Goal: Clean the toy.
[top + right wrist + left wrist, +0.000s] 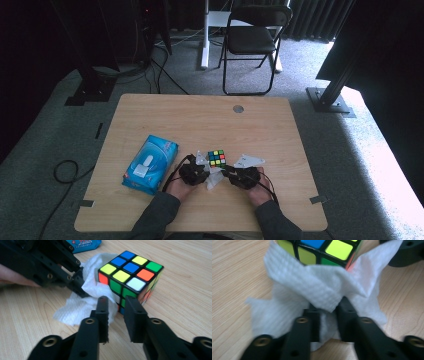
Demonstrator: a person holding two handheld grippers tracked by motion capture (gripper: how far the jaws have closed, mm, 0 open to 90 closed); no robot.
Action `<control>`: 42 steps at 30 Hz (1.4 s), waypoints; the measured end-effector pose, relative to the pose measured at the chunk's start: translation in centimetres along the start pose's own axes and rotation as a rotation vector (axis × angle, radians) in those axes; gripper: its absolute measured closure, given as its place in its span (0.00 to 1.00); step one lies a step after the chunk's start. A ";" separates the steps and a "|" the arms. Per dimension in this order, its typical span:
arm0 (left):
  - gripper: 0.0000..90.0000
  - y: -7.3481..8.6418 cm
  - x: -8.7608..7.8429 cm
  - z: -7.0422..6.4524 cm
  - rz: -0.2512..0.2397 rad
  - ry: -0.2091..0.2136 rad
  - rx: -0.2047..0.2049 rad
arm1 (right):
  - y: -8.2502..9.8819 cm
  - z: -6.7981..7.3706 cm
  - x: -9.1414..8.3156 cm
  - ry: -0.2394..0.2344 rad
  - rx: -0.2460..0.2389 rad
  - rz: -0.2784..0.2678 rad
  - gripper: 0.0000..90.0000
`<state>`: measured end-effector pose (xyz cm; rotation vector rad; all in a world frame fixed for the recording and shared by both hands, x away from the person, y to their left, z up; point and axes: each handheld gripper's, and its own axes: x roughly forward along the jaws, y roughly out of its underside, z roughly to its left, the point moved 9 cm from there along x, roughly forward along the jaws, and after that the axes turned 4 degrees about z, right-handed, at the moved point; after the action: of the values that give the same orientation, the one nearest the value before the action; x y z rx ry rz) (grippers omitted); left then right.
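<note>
Both tools are down at the near edge of the pale wooden desk (pixel 150 115), either side of a multicoloured puzzle cube with black edges (pixel 216 158). The cube sits flat on the desk, just ahead of the two hands and about midway between them.

Left tool (pixel 328 310): its black jaws are pinched on a crumpled white paper tissue (pixel 322 290), the fold bunched up right between the tips. The tissue drapes up against the near side of the cube, touching it, and the rest spreads flat on the wood below. The right gripper view shows that tool (pixel 81 288) coming in from the left with the tissue (pixel 82 305) caught at its tips, pressed to the cube's lower left face.

Right tool (pixel 116 302): jaws standing a little apart, a clear strip of desk and cube between them, the tips just in front of the cube's (pixel 130 277) near lower corner. Nothing is clamped there; whether the tips actually touch the cube I cannot tell.

Cube top face reads blue, yellow, green, orange, white, all upright and level.

Off to the left on the desk lies a blue plastic pack of tissues (pixel 150 165), well apart from the cube. Beyond the desk, on the grey carpet, stands a black folding chair (pixel 252 40).
</note>
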<state>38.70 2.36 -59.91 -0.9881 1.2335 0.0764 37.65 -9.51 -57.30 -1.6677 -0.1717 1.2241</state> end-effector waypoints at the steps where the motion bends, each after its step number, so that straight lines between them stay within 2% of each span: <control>1: 0.92 0.1 -0.2 0.1 0.001 -0.004 0.004 | 0.0 0.0 -0.1 -0.004 0.001 -0.007 0.78; 4: 0.94 0.2 -1.0 0.0 -0.015 -0.002 0.007 | -0.1 -0.3 -0.5 -0.018 0.010 -0.026 0.73; 7: 0.94 -0.1 -2.2 0.5 -0.048 -0.019 -0.001 | -0.2 -0.6 -0.8 -0.030 0.022 -0.042 0.71; 15: 0.94 -1.7 -4.8 2.9 -0.152 -0.058 -0.068 | 0.0 -1.0 -0.4 -0.001 0.026 -0.029 0.74; 21: 0.94 -3.3 -6.0 4.1 -0.207 -0.084 -0.093 | 0.3 -1.7 -0.1 0.021 0.042 -0.013 0.73; 24: 0.94 -4.0 -6.1 4.4 -0.212 -0.104 -0.086 | 0.5 -1.9 0.1 0.030 0.043 -0.004 0.78; 25: 0.94 -4.2 -6.1 4.4 -0.210 -0.109 -0.082 | 0.5 -1.9 0.2 0.031 0.043 -0.003 0.82; 30: 0.94 -5.0 -5.6 4.2 -0.212 -0.100 -0.079 | 0.6 -2.1 0.2 0.030 0.031 0.008 0.94; 35: 0.94 -5.2 -4.8 3.7 -0.191 -0.091 -0.064 | 0.8 -2.8 0.4 0.059 0.042 0.016 0.96; 42: 0.94 -5.5 -3.8 3.2 -0.172 -0.085 -0.049 | 0.9 -2.2 1.0 0.030 0.031 0.023 0.94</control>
<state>42.57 2.85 -53.59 -1.1192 1.0689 0.0135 39.44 -10.66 -58.65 -1.6641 -0.1153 1.2126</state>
